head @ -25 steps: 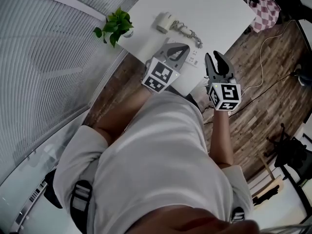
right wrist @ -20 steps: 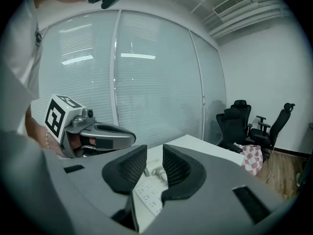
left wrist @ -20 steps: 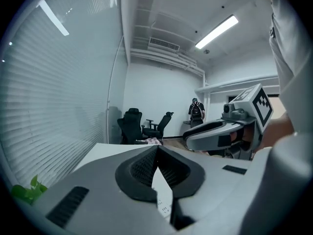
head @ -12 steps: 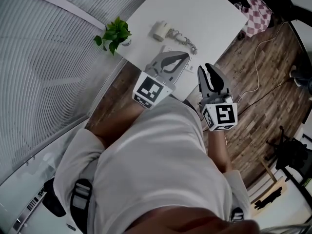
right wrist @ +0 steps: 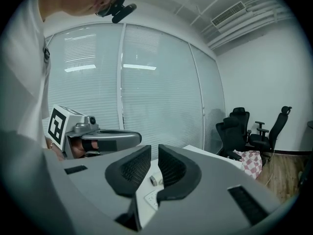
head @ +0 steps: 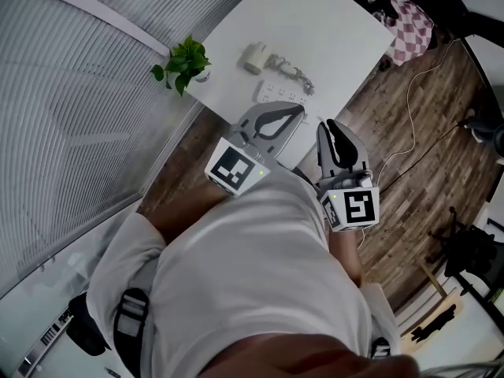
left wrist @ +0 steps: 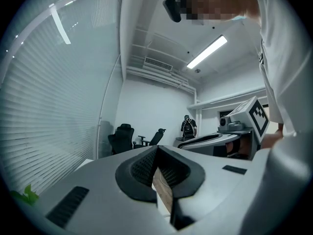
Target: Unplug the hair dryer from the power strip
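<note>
On white table [head: 331,22] beside blinds [head: 71,93], power strip [head: 282,95]

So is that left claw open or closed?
Shut: in the left gripper view, the left gripper has its two jaw tips pressed together, with nothing held between them.

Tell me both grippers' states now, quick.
Left grey gripper: shut, holding nothing.
Right grey gripper: narrowly open, jaws have just been closing, nothing between them.
</note>
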The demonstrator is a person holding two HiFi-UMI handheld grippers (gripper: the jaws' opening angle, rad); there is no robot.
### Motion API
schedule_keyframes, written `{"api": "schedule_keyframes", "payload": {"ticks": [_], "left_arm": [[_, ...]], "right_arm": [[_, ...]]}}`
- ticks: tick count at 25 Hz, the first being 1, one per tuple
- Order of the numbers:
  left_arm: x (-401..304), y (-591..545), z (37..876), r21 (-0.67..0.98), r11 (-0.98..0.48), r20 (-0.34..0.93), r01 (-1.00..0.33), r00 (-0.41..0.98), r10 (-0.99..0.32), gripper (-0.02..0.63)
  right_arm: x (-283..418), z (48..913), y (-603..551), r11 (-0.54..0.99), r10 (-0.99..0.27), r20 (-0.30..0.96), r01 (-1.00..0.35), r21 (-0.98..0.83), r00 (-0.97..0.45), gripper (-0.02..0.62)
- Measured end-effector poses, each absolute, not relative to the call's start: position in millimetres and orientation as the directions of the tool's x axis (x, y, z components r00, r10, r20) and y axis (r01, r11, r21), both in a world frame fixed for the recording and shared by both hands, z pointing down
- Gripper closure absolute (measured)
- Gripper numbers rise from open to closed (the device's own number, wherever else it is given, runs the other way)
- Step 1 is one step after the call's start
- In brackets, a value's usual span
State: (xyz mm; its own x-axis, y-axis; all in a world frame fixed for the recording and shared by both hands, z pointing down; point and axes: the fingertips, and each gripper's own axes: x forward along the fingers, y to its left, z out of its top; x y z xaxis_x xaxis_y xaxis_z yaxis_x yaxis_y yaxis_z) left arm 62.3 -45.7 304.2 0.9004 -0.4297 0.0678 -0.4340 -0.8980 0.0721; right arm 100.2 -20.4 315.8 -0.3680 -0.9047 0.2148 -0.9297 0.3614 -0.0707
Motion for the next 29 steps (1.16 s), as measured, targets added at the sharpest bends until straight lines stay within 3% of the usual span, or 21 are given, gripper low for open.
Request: {"api": "schedule_keyframes", "payload": {"ticks": [6, 29], "left_arm": [[63.3, -44.0, 301.0, 0.073, -0.898, 0.067, -0.433, 0.901, -0.429, 0.577], [68.9, -60.6, 302.0, 0.083, -0.895, 0.076, -0.437, 0.899, -0.432, 0.577]], "right_arm": [[100.5, 311.9, -22.2, 0.362, -0.909, 0.198, -0.93, -0.059, -0.366, 0.558], [107.1, 315.5, -37.9, 0.368, -0.902, 0.214, -0.927, -0.07, -0.374, 0.558]]}}
